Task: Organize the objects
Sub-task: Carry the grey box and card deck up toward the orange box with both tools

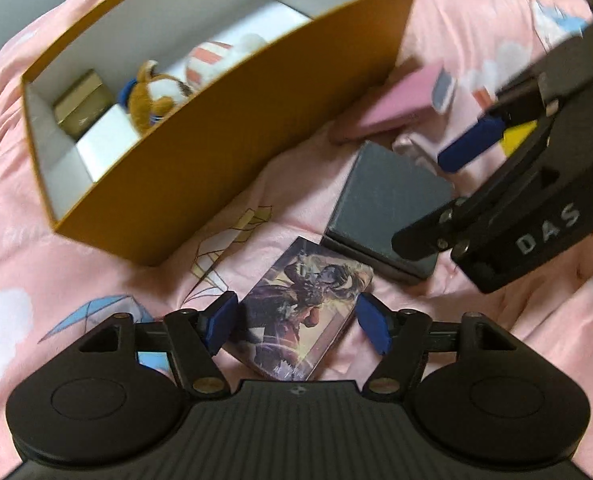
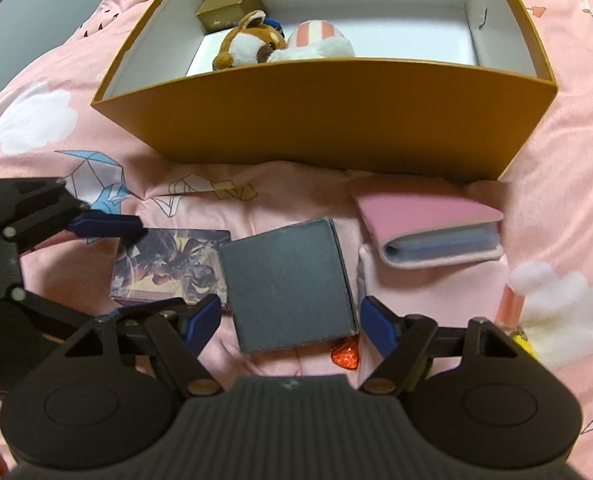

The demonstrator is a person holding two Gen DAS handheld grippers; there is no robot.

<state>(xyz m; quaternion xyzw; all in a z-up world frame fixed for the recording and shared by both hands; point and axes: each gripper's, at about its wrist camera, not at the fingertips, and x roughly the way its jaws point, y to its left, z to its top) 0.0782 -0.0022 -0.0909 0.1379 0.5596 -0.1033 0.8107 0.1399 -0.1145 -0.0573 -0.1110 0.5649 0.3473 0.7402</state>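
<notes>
Straddling picture box (image 1: 300,316) edges w/ room spare — left gripper (image 1: 296,328) fingers spread, right gripper (image 2: 290,322) likewise round grey box (image 2: 286,284).

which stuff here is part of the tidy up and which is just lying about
Part of the job:
- orange box, already holding a gold box and two plush toys
- illustrated card box, between the open left tongs
- dark grey box, between the open right tongs
- pink card holder
- red foil sweet

Just lying about:
- pink printed bedsheet
</notes>
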